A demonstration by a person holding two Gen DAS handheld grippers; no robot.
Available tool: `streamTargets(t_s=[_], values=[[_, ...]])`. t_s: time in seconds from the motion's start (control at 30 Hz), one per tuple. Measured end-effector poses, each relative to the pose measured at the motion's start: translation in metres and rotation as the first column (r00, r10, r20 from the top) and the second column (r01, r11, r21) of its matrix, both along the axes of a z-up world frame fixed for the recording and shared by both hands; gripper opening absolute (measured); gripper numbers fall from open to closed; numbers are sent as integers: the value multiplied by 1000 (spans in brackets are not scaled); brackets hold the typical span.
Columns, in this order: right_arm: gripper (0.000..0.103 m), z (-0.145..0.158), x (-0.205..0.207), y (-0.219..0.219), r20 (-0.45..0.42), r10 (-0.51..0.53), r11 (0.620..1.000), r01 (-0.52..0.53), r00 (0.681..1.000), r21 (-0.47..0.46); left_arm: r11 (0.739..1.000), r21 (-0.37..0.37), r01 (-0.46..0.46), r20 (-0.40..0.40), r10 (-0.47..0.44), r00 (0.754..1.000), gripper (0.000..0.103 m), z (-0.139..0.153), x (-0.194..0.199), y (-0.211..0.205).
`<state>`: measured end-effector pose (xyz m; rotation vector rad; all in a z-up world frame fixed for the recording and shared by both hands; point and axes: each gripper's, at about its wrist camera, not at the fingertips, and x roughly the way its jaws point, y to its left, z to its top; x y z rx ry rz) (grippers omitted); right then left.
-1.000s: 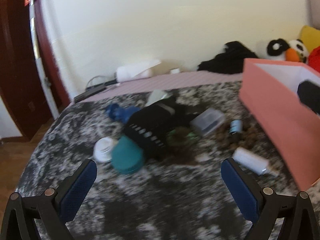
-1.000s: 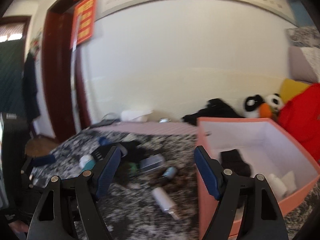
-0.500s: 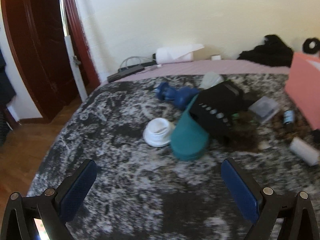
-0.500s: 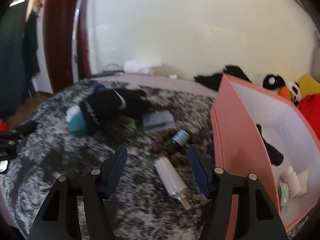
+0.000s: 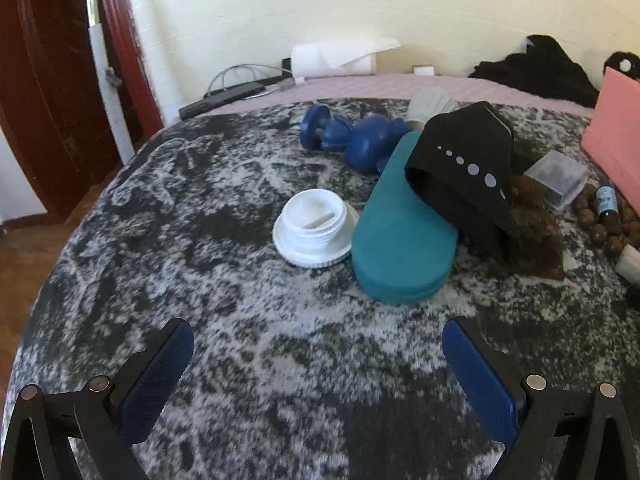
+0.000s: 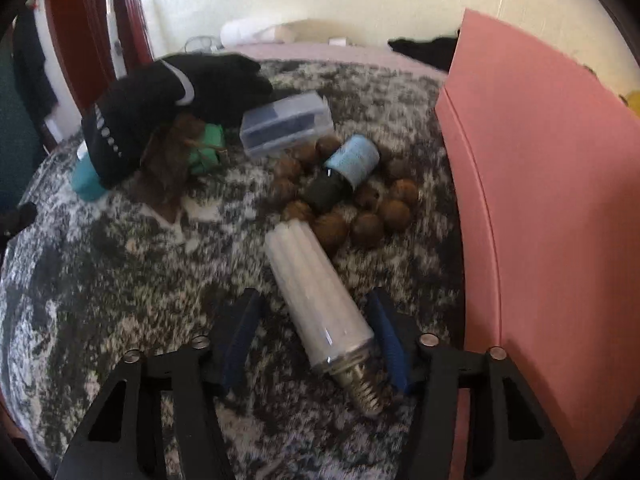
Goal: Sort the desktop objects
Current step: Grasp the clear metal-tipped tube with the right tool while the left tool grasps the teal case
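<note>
Bulb [image 6: 316,300], the white corn-style lamp with a screw base, lies on its side on the mottled cloth of the desk [image 6: 100,280], near the edge closest to you and just beside the pink box [image 6: 540,200]. Your right gripper [image 6: 316,342] is spread and straddles the bulb's lower body, one blue pad on each side; whether either pad already touches cannot be told.

Judge this one as light but fragile. The ribbed white shell looks like thin plastic or glass, so close gently and stop once it seats. Take it across the wide white barrel, not the metal thread, which is narrow and likely slick. It lies at a slant to your fingers, so it may roll or swing as you pinch; squaring your wrist to it first would help.

Just past its far end sit brown beads [image 6: 360,220] and a small dark bottle [image 6: 344,172] with a blue label, so lift straight up to avoid scattering them.

Your left gripper [image 5: 320,376] is also spread, holding nothing, over bare cloth with the white lid [image 5: 314,232] and teal case [image 5: 404,232] ahead.
</note>
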<state>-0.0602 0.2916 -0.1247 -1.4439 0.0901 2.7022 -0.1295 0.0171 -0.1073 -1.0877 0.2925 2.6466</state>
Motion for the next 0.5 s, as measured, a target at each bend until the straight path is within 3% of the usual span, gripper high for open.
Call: streamTargets(t_s=[0.17, 0.2, 0.37, 0.5], values=[[35, 4, 1, 2, -2, 16, 999, -16, 1000, -32, 999, 19, 34, 23, -35, 999, 102, -11, -16, 23], [29, 5, 1, 0, -1, 27, 999, -27, 1000, -31, 999, 24, 43, 27, -44, 999, 102, -13, -19, 29], [29, 19, 6, -1, -35, 34, 999, -35, 999, -38, 994, 81, 77, 16, -79, 997, 102, -17, -36, 54], [29, 23, 6, 1, -44, 21, 998, -23, 999, -61, 997, 60, 51, 64, -55, 996, 102, -32, -56, 62]])
